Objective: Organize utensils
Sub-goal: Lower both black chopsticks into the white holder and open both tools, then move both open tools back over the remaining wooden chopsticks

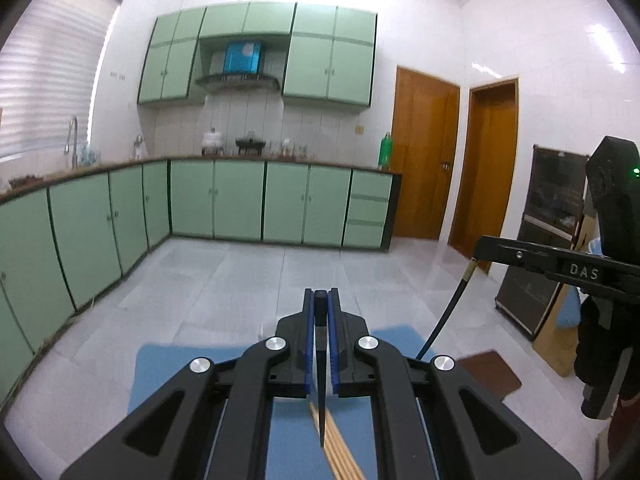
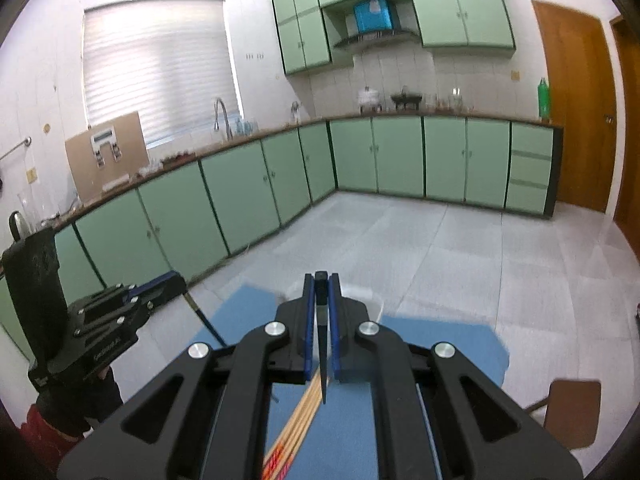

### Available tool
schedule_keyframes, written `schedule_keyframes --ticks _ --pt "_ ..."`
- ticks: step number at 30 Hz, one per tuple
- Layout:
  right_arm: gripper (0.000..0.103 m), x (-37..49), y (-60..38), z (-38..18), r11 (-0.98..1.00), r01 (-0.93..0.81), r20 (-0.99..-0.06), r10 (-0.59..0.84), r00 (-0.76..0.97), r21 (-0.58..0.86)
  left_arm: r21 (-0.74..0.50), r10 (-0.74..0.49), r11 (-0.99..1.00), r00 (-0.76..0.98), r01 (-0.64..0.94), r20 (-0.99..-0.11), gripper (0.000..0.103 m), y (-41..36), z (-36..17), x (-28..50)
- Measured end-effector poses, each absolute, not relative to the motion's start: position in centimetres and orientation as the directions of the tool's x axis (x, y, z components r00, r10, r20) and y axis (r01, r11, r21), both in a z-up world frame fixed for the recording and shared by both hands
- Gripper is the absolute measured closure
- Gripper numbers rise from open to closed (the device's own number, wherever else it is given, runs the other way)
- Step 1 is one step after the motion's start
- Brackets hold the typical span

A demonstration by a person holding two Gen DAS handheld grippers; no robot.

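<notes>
My left gripper [image 1: 321, 300] is shut on a black chopstick [image 1: 321, 360] that hangs down between its blue pads. My right gripper [image 2: 321, 284] is shut on another black chopstick [image 2: 322, 344] in the same way. Below each gripper lies a bundle of wooden chopsticks [image 1: 336, 444] on a blue mat [image 1: 168, 376]; the bundle also shows in the right wrist view [image 2: 296, 424]. The right gripper appears at the right edge of the left wrist view [image 1: 492, 246], holding its black stick [image 1: 448, 312]. The left gripper appears at the left of the right wrist view [image 2: 168, 280].
Both grippers are raised and face a kitchen with green cabinets [image 1: 240, 200] and a grey tiled floor [image 2: 440, 248]. Wooden doors [image 1: 424, 156] stand at the right. A brown stool seat [image 2: 572, 412] sits beside the mat's right side.
</notes>
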State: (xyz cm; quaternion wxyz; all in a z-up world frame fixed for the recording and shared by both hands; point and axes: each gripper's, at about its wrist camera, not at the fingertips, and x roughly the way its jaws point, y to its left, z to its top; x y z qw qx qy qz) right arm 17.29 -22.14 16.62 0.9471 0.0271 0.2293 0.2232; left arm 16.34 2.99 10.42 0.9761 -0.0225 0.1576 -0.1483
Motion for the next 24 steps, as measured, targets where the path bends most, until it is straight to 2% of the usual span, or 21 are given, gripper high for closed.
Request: schedule_keyframes --ticks 7,12,17,21,22,24 --pt "0.097 22.0 -22.9 19.4 0.914 -0.37 -0.35 0.405 0.845 0.164 -0.046 -0.29 0.957 0.934 0.287 -0.21 0.097 1.5 15.3 20.5" --pt "0.097 25.6 -23.2 18.6 0.922 -0.339 -0.335 0.384 0.86 0.186 -0.02 -0.258 0.966 0.947 0.259 -0.194 0.097 0.3 16.0 24.6" --pt "0.097 28.3 -22.5 15.4 0.931 -0.321 -0.382 0.364 0.849 0.174 -0.032 -0.238 0.971 0.937 0.238 -0.257 0.097 -0.4 13.3 27.7" --pt "0.096 29.5 -21.6 12.3 0.923 -0.337 -0.456 0.386 0.802 0.188 -0.06 -0.239 0.97 0.903 0.234 -0.358 0.097 -0.5 9.7 29.6" --pt "0.095 29.4 -21.4 12.0 0.923 -0.333 -0.463 0.384 0.799 0.19 -0.062 -0.238 0.971 0.897 0.232 -0.371 0.096 -0.4 9.2 29.7" --pt "0.085 29.3 -21.6 11.1 0.925 -0.326 -0.473 0.38 0.795 0.195 -0.066 -0.24 0.97 0.89 0.233 -0.388 0.095 -0.2 8.3 29.5"
